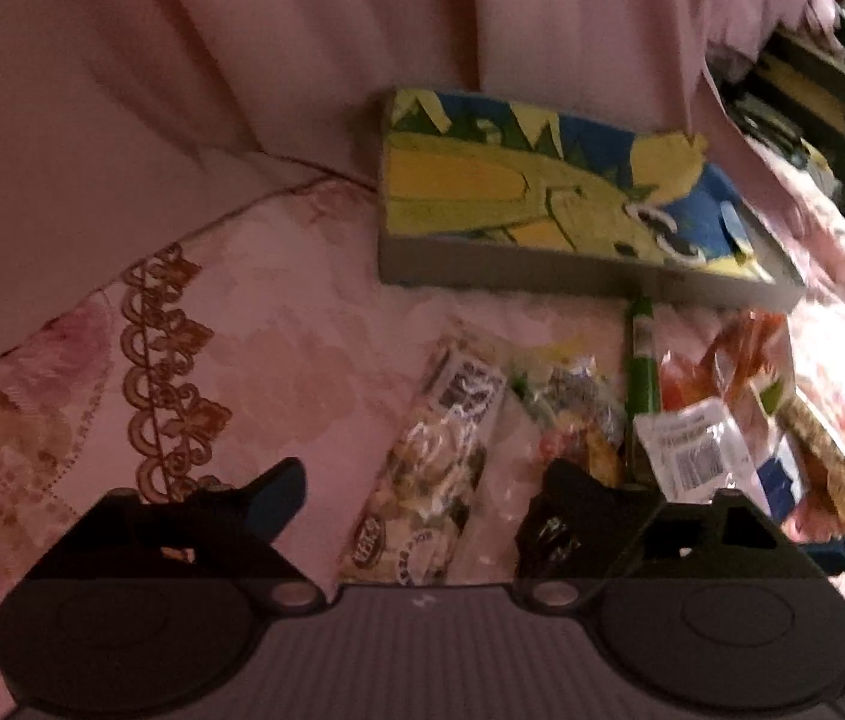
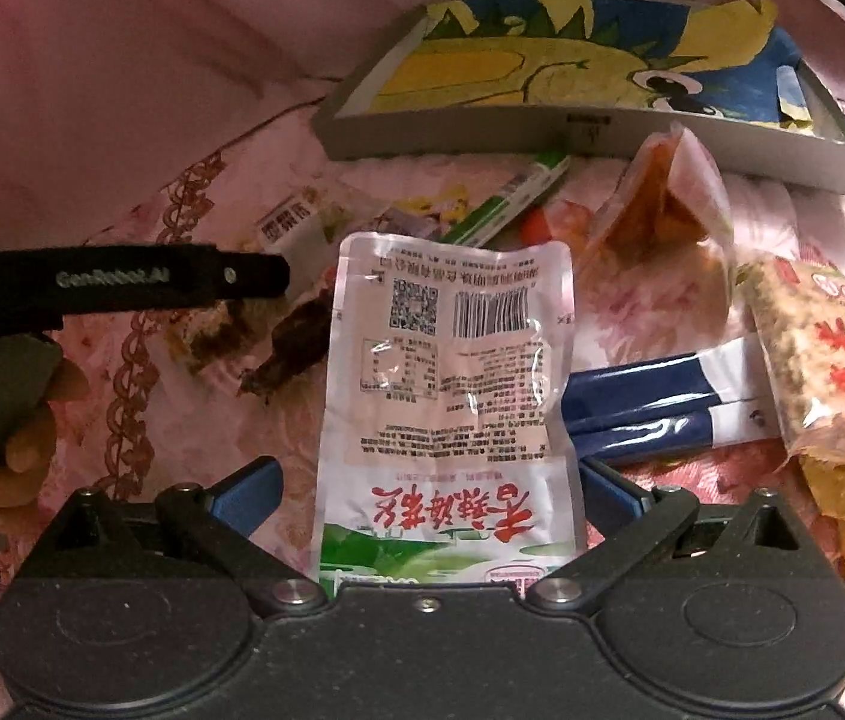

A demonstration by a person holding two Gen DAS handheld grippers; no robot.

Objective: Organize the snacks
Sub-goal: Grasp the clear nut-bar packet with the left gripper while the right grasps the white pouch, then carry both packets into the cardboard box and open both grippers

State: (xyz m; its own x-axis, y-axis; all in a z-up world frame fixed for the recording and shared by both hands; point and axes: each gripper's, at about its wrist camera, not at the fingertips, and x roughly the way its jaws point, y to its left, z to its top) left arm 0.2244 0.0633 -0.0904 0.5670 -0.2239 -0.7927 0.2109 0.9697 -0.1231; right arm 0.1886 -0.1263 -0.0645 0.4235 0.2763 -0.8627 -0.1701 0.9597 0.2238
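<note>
Snack packets lie in a heap on a pink flowered cloth (image 1: 302,360) in front of a shallow grey box (image 1: 542,267) (image 2: 482,138) with a yellow and blue cartoon picture. My left gripper (image 1: 422,480) stands open over a clear packet of brown and white biscuits (image 1: 440,420), which lies between the fingers untouched. Its right finger hangs above a dark wrapped snack (image 1: 548,534). My right gripper (image 2: 431,474) is open around a white pouch (image 2: 446,360) with a barcode and red lettering. The pouch lies flat between the blue pads (image 2: 254,486).
Beside the pouch lie an orange-red packet (image 2: 662,222), a green stick pack (image 2: 512,198), a blue and white packet (image 2: 650,402) and a grain bar packet (image 2: 824,360). A hand (image 2: 14,420) holds the left gripper's black body (image 2: 122,282). Pink fabric hangs behind the box.
</note>
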